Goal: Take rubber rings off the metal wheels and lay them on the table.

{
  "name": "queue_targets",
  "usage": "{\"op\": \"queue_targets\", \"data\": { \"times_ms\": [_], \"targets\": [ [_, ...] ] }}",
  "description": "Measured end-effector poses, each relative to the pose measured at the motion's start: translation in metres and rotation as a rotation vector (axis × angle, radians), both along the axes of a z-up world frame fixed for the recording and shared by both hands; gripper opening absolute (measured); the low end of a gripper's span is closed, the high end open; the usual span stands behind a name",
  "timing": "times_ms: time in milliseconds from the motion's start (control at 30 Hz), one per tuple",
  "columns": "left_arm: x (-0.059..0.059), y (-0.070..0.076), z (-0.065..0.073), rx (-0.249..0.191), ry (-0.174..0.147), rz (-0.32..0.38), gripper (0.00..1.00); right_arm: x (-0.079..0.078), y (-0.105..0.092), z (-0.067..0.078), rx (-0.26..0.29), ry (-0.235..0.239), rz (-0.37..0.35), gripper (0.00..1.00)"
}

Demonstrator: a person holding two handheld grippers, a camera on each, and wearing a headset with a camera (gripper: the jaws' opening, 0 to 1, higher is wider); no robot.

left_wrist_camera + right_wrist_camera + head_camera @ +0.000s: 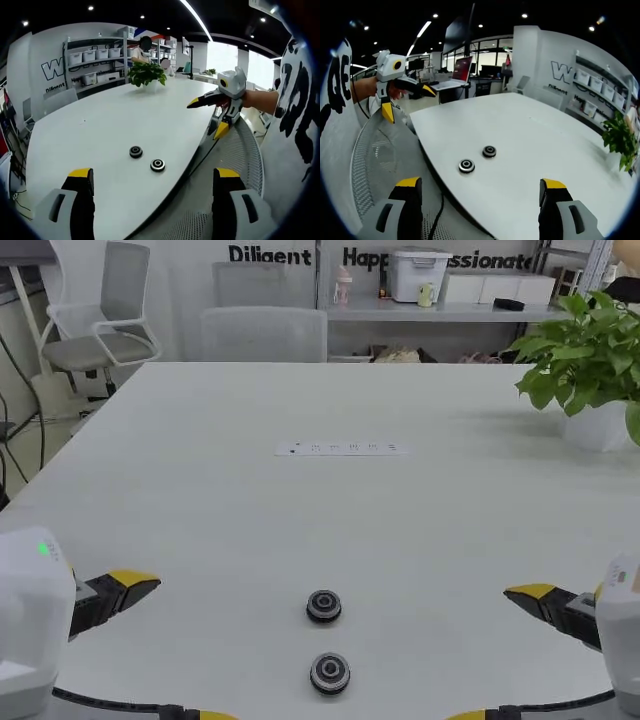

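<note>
left tongs (175,648) and right tongs (492,654) gape wide, empty. far wheel (323,606), near wheel (329,672) sit between them by my counter (300,510) edge, rings on. an off-centre pinch could skid one off.

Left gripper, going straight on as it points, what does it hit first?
Probably the nearer small metal wheel with black rubber ring, centred between its open jaws; it may pass above onto the white tabletop.
</note>
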State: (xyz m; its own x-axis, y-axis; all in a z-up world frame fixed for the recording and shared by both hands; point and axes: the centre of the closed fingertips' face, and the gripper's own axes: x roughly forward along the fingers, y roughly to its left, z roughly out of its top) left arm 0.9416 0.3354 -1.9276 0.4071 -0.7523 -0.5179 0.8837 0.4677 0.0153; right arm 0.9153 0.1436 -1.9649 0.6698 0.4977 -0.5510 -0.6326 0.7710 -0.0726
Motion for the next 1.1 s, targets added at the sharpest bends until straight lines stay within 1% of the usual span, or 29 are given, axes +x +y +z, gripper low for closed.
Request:
{"op": "queue_targets", "data": {
  "times_ms": [167, 400, 600, 733, 900, 1000, 1100],
  "targets": [
    [0.0009, -0.0016, -0.0014, 0.004, 0.004, -0.006, 0.99, 0.0011, -0.0006, -0.0003, -0.019, -0.007, 0.008, 0.96],
    [0.0026, -0.0029, -0.0017, 0.011, 0.003, -0.017, 0.98, 0.0032, -0.0017, -0.0013, -0.027, -0.013, 0.009, 0.95],
    [0.0033, -0.0032, -0.0041, 0.02, 0.008, -0.022, 0.98, 0.0032, -0.0021, -0.0035, -0.028, -0.005, 0.008, 0.96],
    [0.0032, -0.0032, -0.0051, 0.019, 0.011, -0.022, 0.98, 0.0033, -0.0016, -0.0047, -0.031, 0.0, 0.013, 0.96],
    [0.0025, -0.001, -0.0076, 0.022, 0.017, -0.018, 0.97, 0.0032, -0.0003, -0.0064, -0.04, 0.005, 0.024, 0.96],
    [0.0039, 0.0005, -0.0067, 0.021, 0.012, -0.011, 0.96, 0.0035, 0.0002, -0.0074, -0.043, 0.009, 0.029, 0.96],
    [0.0042, 0.0007, -0.0062, 0.019, 0.014, -0.01, 0.96, 0.004, 0.0009, -0.0081, -0.051, 0.011, 0.037, 0.95]
  ]
}}
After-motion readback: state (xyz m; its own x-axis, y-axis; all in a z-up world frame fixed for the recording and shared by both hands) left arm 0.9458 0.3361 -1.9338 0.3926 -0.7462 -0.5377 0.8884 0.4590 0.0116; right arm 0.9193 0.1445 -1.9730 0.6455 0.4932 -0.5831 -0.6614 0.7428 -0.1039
